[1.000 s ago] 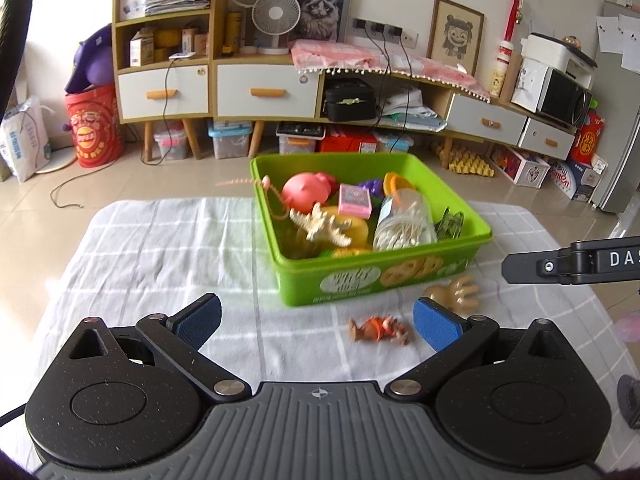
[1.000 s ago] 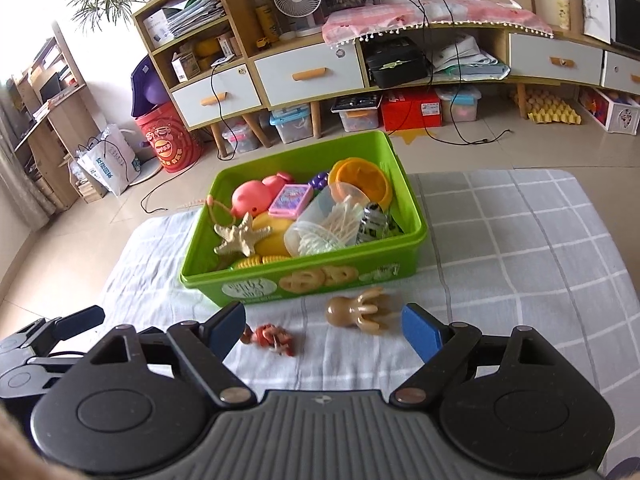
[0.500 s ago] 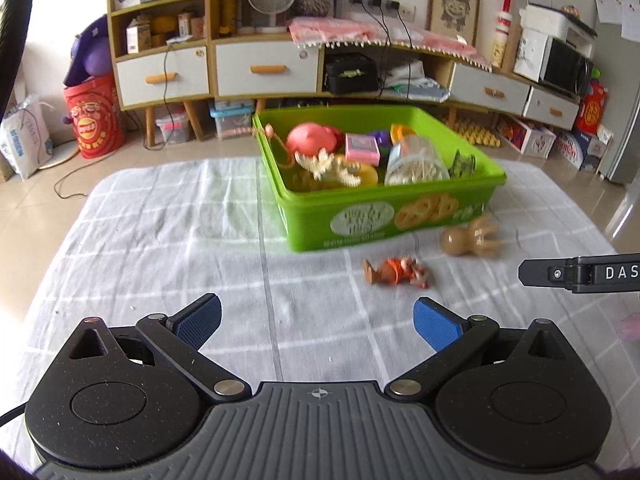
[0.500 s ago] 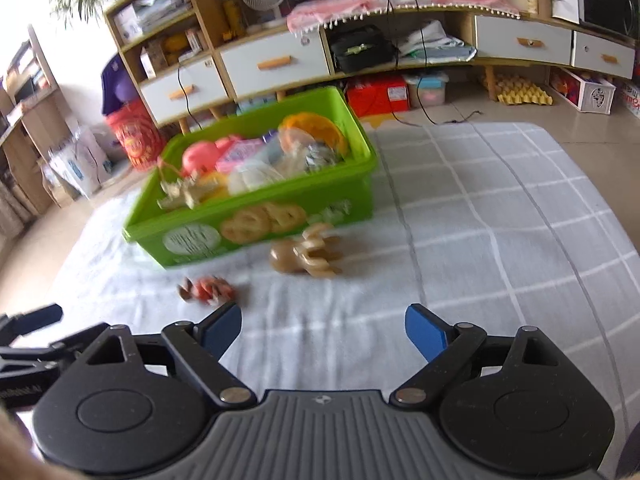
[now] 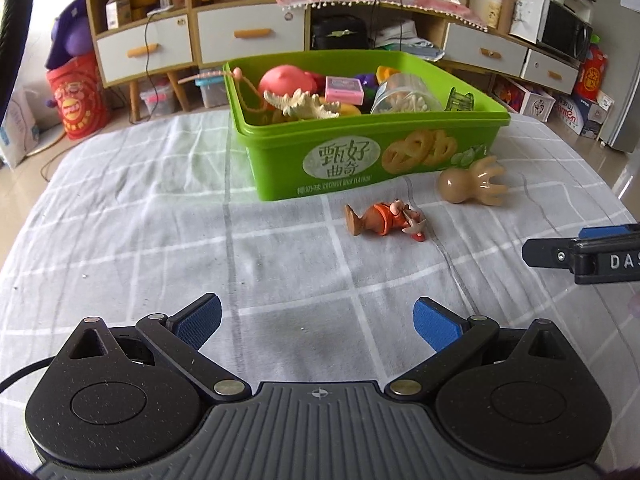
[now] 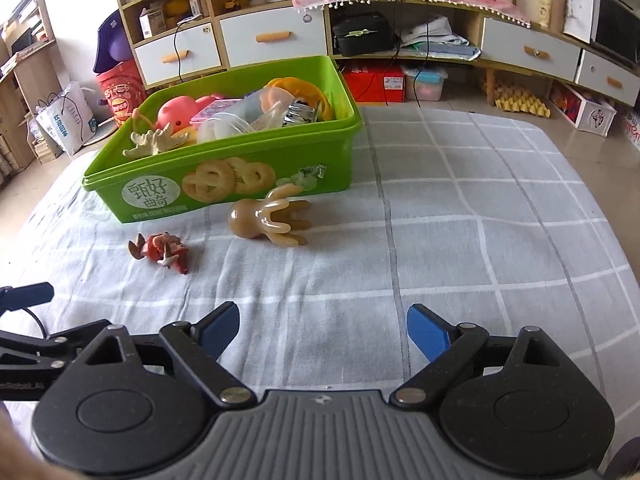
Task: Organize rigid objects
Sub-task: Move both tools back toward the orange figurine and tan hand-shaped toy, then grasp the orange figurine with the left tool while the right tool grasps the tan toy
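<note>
While both tools hang spread and empty, two toys lie outside the green bin (image 5: pixel 280 176).
The tan octopus (image 6: pixel 264 218) looks light, stiff, glossy; its round head seems the best hold.

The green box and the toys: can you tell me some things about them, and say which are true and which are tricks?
1. The green box has toys inside it. True.
2. The tan octopus toy is inside the box. False: it lies on the checked cloth, in front of the box.
3. The small orange figure lies on its side on the cloth. True.
4. The right gripper is holding the octopus toy. False: its jaws stand open with nothing between them.
5. The left gripper is open and holds nothing. True.
6. The box has a lid on it. False: its top is open and the toys show.
</note>
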A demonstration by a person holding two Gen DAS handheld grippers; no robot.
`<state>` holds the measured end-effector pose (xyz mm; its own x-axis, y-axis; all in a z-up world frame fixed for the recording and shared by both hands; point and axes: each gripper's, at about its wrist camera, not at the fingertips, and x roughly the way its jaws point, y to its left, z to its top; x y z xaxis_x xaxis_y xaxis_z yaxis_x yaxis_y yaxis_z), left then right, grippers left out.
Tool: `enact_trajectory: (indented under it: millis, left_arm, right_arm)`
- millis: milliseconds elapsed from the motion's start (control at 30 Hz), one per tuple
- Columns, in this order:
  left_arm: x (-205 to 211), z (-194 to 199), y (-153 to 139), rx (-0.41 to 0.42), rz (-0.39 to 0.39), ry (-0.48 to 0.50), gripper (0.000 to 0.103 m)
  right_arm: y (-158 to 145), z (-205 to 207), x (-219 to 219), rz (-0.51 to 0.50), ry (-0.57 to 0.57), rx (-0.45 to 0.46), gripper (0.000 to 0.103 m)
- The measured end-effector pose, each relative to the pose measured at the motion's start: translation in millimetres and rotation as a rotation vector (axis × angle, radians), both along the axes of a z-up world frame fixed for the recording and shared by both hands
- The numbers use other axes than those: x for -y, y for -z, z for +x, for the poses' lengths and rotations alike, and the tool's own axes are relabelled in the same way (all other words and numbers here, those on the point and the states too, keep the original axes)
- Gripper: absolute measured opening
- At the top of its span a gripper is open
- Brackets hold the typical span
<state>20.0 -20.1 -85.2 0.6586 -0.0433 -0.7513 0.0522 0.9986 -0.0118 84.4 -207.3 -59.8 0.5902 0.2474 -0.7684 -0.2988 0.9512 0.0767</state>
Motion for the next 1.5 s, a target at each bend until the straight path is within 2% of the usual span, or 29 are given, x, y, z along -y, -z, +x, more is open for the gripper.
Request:
enact_trajectory:
  millis: [133, 333, 533, 633, 800, 1233, 1500]
  left_arm:
    - [9.0, 10.6, 5.2, -0.008, 0.001, 0.010, 0.101]
    - [21.4, 24.8, 10.9, 0.012, -0.045, 0.019, 0.100]
    - [28.3, 35.0, 11.0, 0.056, -0.067, 0.001, 0.094]
    - [28.1, 39.3, 10.0, 0.076, -0.085, -0.019, 0.085]
    - [19.9, 43.0, 6.4, 0.082, -0.120, -0.039, 0.058]
    - [-32.1, 46.7, -4.6, 0.003, -0.115, -0.134, 0.058]
    - [-57.8, 30.9, -0.4, 0.026, -0.121, -0.148, 0.058]
  right_arm:
    - [3.3, 1.1, 0.4, -0.014, 0.006, -0.009, 0.077]
    - [7.1, 4.1, 7.4, -0.025, 0.040, -0.025, 0.077]
    - [10.1, 7.0, 13.9, -0.025, 0.074, -0.030, 0.077]
    - [11.6, 6.1, 11.4, -0.044, 0.075, -0.016, 0.078]
    - [15.3, 5.9, 1.1, -0.077, 0.057, 0.005, 0.085]
    - [17.6, 19.4, -29.5, -0.072, 0.030, 0.027, 0.087]
    - [21.9, 29.7, -49.6, -0.057, 0.017, 0.076, 0.090]
